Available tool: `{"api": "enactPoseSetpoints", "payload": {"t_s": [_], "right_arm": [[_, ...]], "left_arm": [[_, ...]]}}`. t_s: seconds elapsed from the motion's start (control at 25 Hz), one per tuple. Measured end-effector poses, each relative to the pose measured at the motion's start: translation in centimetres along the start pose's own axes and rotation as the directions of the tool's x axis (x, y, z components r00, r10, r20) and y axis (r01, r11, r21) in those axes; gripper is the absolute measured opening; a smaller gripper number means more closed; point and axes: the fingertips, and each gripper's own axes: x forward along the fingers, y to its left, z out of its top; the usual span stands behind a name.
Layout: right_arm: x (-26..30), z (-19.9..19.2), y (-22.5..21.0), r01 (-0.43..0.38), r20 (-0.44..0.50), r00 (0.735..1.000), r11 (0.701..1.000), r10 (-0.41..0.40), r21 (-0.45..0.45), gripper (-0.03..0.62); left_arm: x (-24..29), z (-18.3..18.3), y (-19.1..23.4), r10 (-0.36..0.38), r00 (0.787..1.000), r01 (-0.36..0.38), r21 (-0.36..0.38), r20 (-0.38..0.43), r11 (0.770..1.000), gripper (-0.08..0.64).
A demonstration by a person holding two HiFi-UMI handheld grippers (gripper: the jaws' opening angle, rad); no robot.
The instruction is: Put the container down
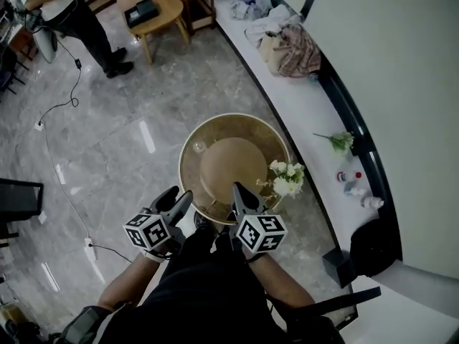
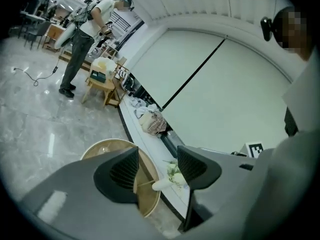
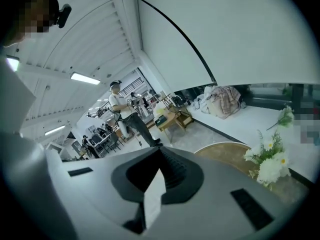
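A round tan table [image 1: 188, 165] stands just ahead of me. At its right edge is a small pale vase of white flowers [image 1: 287, 180], also seen as the vase [image 2: 163, 184] and the flowers [image 3: 270, 161]. A small pale object [image 1: 199, 147] sits at the table's left. My left gripper [image 1: 181, 193] hovers at the table's near left rim, open, with nothing between its jaws [image 2: 157, 158]. My right gripper [image 1: 237, 188] is over the near rim beside the flowers, its jaws shut together [image 3: 161, 153]. A thin white strip shows at their seam; I cannot tell what it is.
A white ledge [image 1: 301, 106] curves along the wall on the right, carrying a heap of clothes [image 1: 290, 45], a flower sprig [image 1: 341, 142] and small bottles [image 1: 355, 181]. A person [image 1: 72, 13] stands by a low wooden table [image 1: 154, 9] at the far left. Cables [image 1: 57, 106] lie on the grey floor.
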Motion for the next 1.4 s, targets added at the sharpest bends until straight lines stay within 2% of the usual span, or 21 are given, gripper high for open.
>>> {"api": "enactPoseSetpoints", "payload": {"t_s": [0.12,0.28,0.4,0.56,0.68,0.8,0.84,1.0,1.24,1.4], "right_arm": [[-1.2,0.9,1.9,-0.028,0.021,0.999,1.000,0.028,-0.012,0.006],[-2.5,2.2,3.8,-0.067,0.046,0.997,0.996,0.070,-0.058,0.008],[-3.7,3.2,4.4,-0.087,0.070,0.993,0.993,0.093,-0.082,0.008],[-5.5,5.4,5.7,-0.106,0.145,0.982,0.987,0.124,-0.124,0.008],[-6.8,7.7,8.2,-0.146,0.219,0.958,0.971,0.187,-0.191,0.008],[-8.1,9.3,10.4,-0.170,0.277,0.931,0.953,0.239,-0.252,0.008],[-8.5,9.7,10.9,-0.173,0.293,0.922,0.947,0.253,-0.271,0.006],[-9.5,10.4,12.4,-0.206,0.331,0.895,0.935,0.299,-0.289,0.006],[-9.4,10.0,13.6,-0.235,0.319,0.887,0.922,0.333,-0.308,0.006],[-9.3,9.7,14.0,-0.251,0.308,0.884,0.914,0.350,-0.319,0.006]], "left_arm": [[-2.1,1.9,-2.4,-0.029,0.998,0.028,0.006,0.049,1.000,0.249],[-4.0,3.9,-4.4,-0.037,0.993,0.028,0.080,0.111,0.996,0.249],[-4.5,4.6,-5.9,-0.046,0.989,0.028,0.128,0.141,0.991,0.249],[-5.0,4.8,-7.2,-0.062,0.984,0.038,0.142,0.167,0.989,0.247],[-5.3,5.4,-8.4,-0.094,0.976,0.065,0.151,0.195,0.986,0.188],[-6.0,6.3,-10.1,-0.132,0.961,0.081,0.207,0.245,0.975,0.041],[-6.2,6.5,-10.6,-0.139,0.956,0.077,0.237,0.257,0.968,0.019],[-6.9,6.9,-12.3,-0.171,0.947,0.080,0.316,0.271,0.945,0.005],[-7.5,7.3,-12.6,-0.182,0.941,0.078,0.342,0.284,0.937,0.005],[-7.2,6.9,-12.3,-0.180,0.945,0.086,0.323,0.272,0.943,0.005]]}}
